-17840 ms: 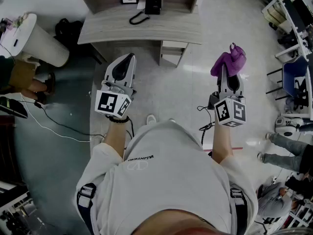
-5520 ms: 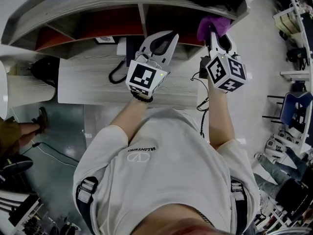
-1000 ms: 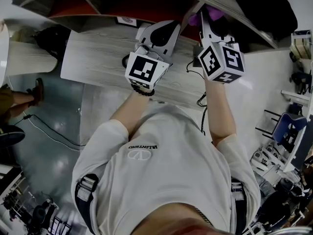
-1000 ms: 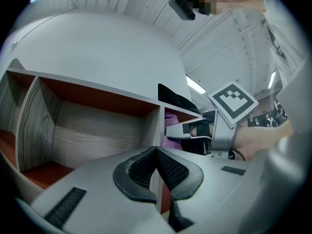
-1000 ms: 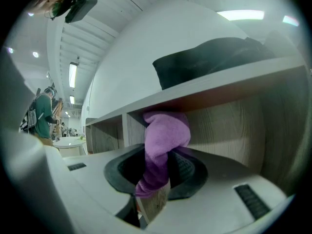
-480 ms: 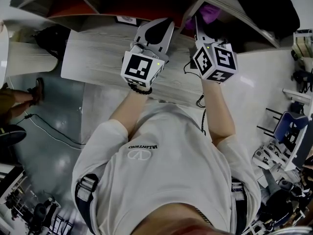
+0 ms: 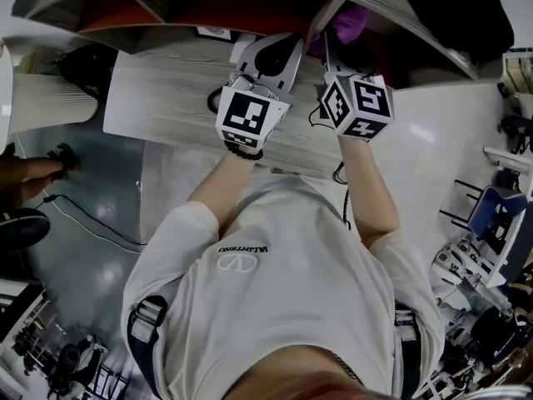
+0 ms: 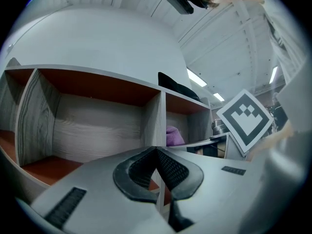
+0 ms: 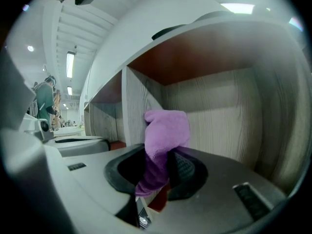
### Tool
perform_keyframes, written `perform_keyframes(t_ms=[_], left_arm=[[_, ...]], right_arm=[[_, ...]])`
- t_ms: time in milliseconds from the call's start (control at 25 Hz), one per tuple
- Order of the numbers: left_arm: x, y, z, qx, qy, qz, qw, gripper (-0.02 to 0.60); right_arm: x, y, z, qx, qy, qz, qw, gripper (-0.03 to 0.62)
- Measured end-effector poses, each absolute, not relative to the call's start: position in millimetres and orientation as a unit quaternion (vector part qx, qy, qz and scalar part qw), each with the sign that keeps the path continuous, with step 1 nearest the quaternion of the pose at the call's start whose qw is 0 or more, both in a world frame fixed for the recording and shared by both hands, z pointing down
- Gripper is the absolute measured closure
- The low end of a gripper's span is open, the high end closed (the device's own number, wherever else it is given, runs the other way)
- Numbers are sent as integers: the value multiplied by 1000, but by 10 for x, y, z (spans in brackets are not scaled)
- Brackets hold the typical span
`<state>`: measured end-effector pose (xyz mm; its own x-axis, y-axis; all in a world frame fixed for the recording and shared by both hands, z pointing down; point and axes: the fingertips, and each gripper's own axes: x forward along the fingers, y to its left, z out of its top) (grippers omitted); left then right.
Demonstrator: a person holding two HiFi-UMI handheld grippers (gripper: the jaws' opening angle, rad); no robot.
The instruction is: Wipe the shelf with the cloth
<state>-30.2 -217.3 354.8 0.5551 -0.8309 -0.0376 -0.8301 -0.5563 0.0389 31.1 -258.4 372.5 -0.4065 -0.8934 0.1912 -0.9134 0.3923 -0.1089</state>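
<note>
**Purple cloth held inside the shelf's right compartment**

The right tool (image 9: 157, 168) is clamped on the purple cloth (image 9: 165, 129). The lower end of the cloth is pinched between the jaws and its bunched top rises above them. The cloth is inside the right compartment of the shelf (image 9: 217, 108), just beside the right face of the upright divider (image 9: 138, 104). No view shows whether it touches that face. The compartment's pale wood-grain back panel is farther off behind it, and its red-brown ceiling is overhead.

The left tool (image 8: 156, 156) has its jaws pressed together with nothing between them. It is raised in front of the shelf, roughly in line with the divider's near edge. From there the left compartment shows open to its left, and the cloth shows to the right of the divider.

In the head view both tools are raised side by side above the pale bench (image 7: 162, 98), with the right one reaching farther in under the shelf's top board. A dark object (image 7: 454, 11) lies on top of the shelf at the right.
</note>
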Motion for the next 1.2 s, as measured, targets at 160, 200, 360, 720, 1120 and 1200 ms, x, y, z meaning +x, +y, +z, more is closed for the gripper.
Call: perform_keyframes(t_ms=[160,200,360,720,1120,1200], left_arm=[[-288,-2189,3599,882,-471,-20,13,581],[-294,-2191,3615,882,-471,-19,14,581],[-273,-2204,3705,884,-468,-12,19,581],[-279,-2228,3835,885,-465,-4,32,581],[-279,-2257,3849,888,-459,-4,33,581],[-273,-2272,3884,888,-458,-2,35,581]], right_arm=[[320,-2573,3823,544,-831,104,55,491],[314,-2573,3849,544,-830,105,55,491],[325,-2578,3930,547,-829,104,58,491],[314,-2557,4228,549,-823,118,82,491],[293,-2547,4472,550,-818,131,102,491],[291,-2561,4514,550,-818,133,105,491]])
